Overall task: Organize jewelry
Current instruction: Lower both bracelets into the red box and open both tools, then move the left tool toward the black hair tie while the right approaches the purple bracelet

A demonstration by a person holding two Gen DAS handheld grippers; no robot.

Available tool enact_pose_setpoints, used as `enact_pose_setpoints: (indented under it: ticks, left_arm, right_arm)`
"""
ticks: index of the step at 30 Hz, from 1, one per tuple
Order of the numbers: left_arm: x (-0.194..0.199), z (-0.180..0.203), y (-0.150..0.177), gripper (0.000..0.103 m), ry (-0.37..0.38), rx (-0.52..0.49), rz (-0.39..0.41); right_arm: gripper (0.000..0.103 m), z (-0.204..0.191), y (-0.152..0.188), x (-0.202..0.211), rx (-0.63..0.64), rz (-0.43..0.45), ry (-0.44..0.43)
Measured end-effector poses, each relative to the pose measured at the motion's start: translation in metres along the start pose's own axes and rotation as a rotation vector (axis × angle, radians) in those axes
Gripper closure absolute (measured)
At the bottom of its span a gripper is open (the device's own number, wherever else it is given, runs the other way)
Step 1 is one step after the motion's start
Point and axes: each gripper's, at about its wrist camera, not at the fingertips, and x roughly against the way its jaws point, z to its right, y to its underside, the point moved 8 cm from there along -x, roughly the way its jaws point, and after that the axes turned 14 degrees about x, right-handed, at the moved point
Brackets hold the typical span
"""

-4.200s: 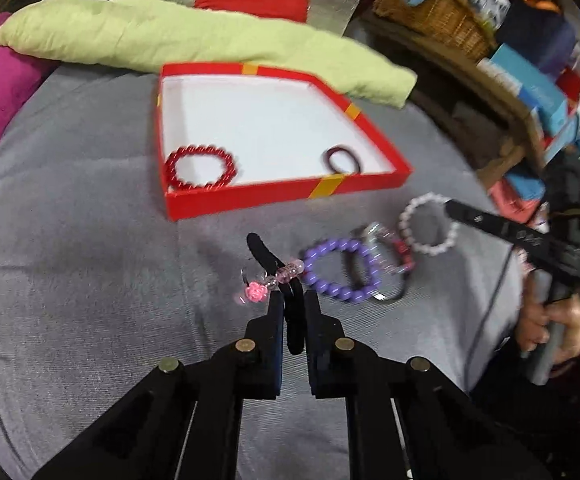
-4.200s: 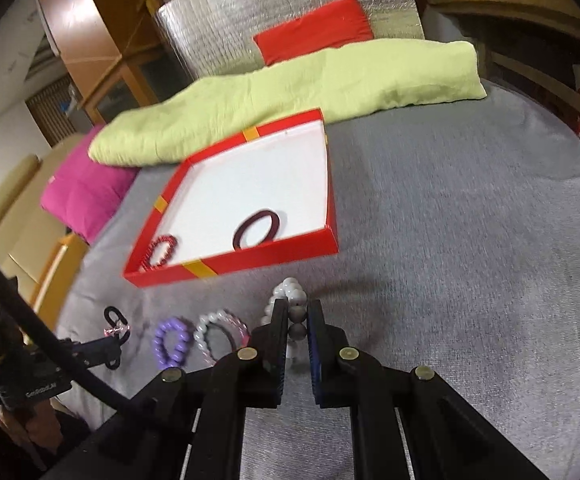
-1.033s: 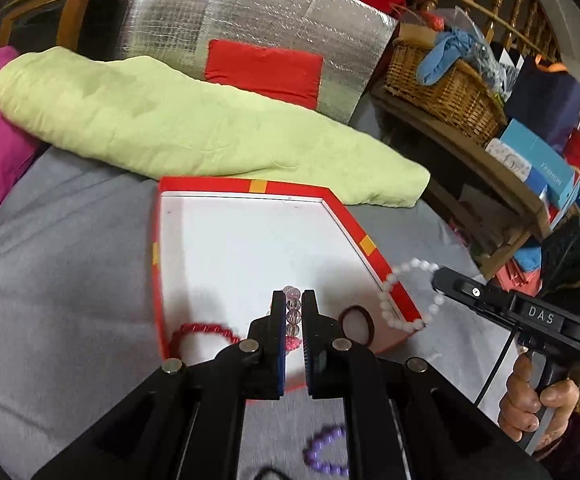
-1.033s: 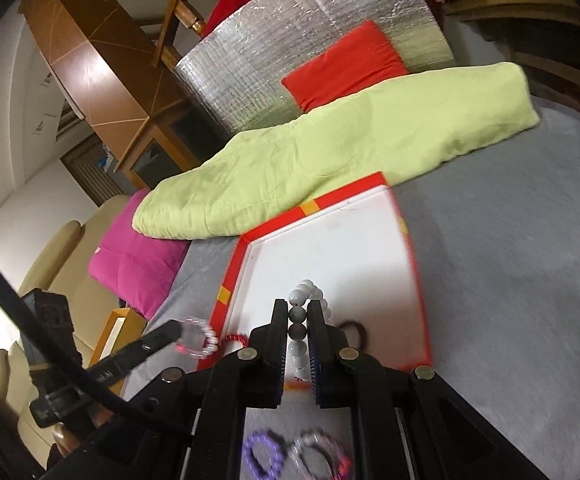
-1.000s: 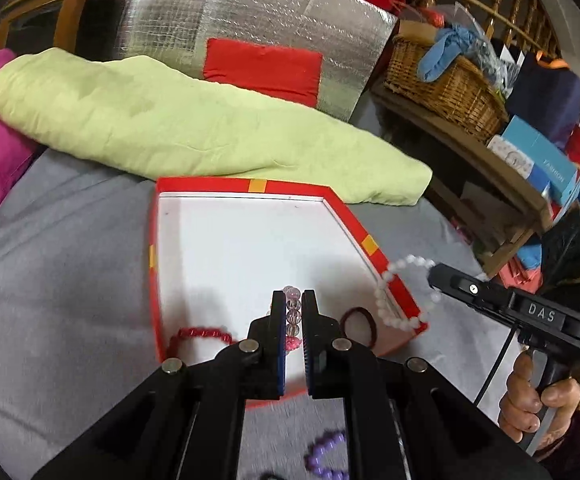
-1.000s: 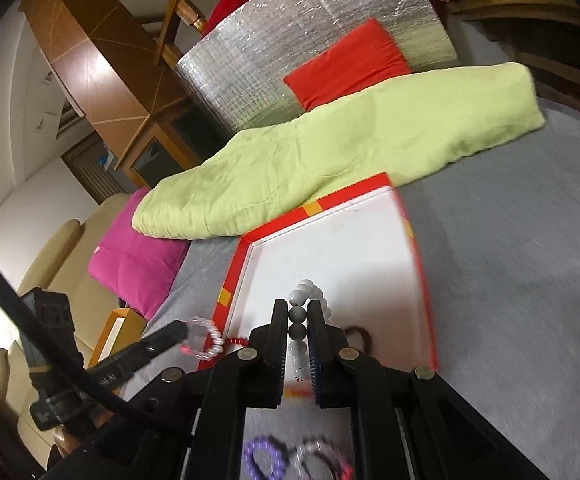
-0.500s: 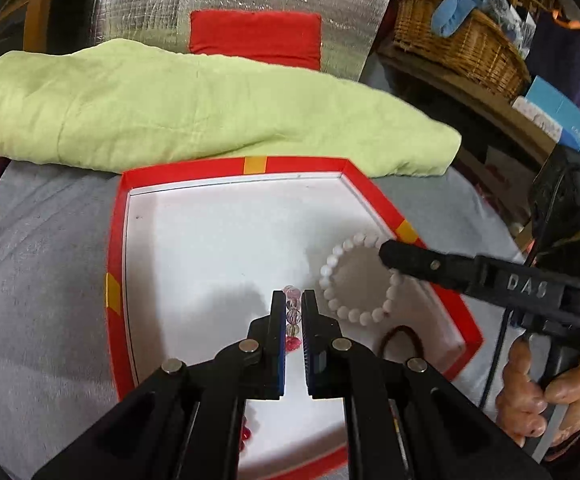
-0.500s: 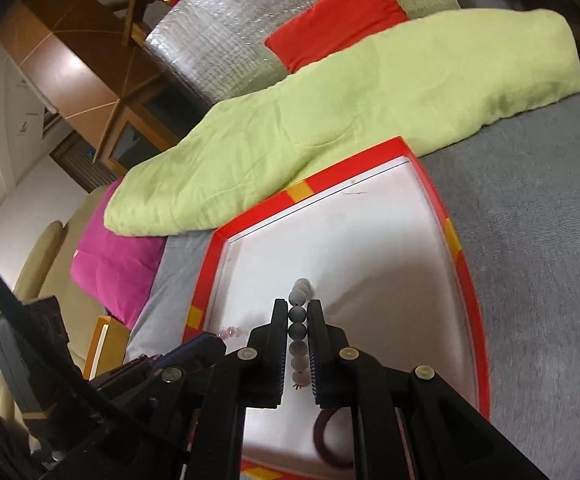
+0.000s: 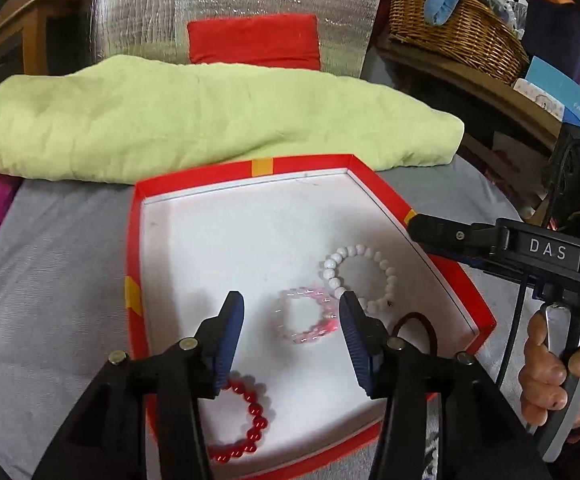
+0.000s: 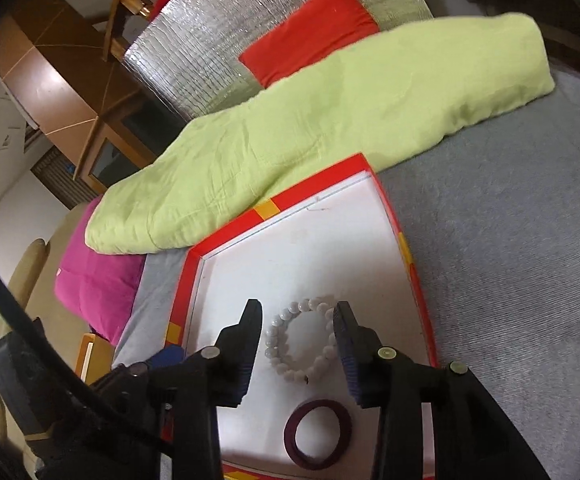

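Over the red box (image 9: 442, 248) both my tools hang released, left tool (image 9: 292, 320) above the pink bracelet (image 9: 308, 314), right tool (image 10: 296, 334) above the white bead bracelet (image 10: 300, 338), both lying inside.

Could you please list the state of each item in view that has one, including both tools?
Left tool: open, holding nothing.
Right tool: open, holding nothing.
Red box: lidless, on the grey cloth.
Pink bracelet: lying loose inside the box.
White bead bracelet: lying flat inside the box, released.
Red bead bracelet: flat inside the box, partly hidden.
Dark hair tie: flat inside the box.
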Motion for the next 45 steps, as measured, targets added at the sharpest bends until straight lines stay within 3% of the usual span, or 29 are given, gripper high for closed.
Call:
enact_pose_setpoints:
  ticks: [8, 15, 24, 34, 42, 45]
  left_arm:
    - [0.031, -0.031, 0.003, 0.048, -0.097, 0.032, 0.057]
    - [0.056, -0.037, 0.024, 0.043, -0.163, -0.013, 0.081]
    - [0.082, -0.046, 0.060, 0.042, -0.159, 0.050, 0.045]
    - [0.098, -0.051, 0.112, 0.042, -0.202, 0.013, -0.004]
    - [0.102, -0.036, 0.123, 0.042, -0.165, -0.036, 0.007]
    - [0.098, -0.026, 0.121, 0.042, -0.142, -0.065, 0.013]
  right_arm:
    - [0.062, -0.009, 0.005, 0.030, 0.047, 0.019, -0.005]
    - [0.062, -0.014, 0.027, 0.047, 0.109, -0.014, 0.016]
    - [0.062, -0.007, 0.060, 0.072, 0.117, -0.052, 0.014]
    - [0.063, -0.011, 0.114, 0.089, 0.138, -0.137, -0.004]
    - [0.063, -0.017, 0.142, 0.094, 0.128, -0.174, -0.027]
    - [0.068, -0.022, 0.146, 0.087, 0.130, -0.195, -0.044]
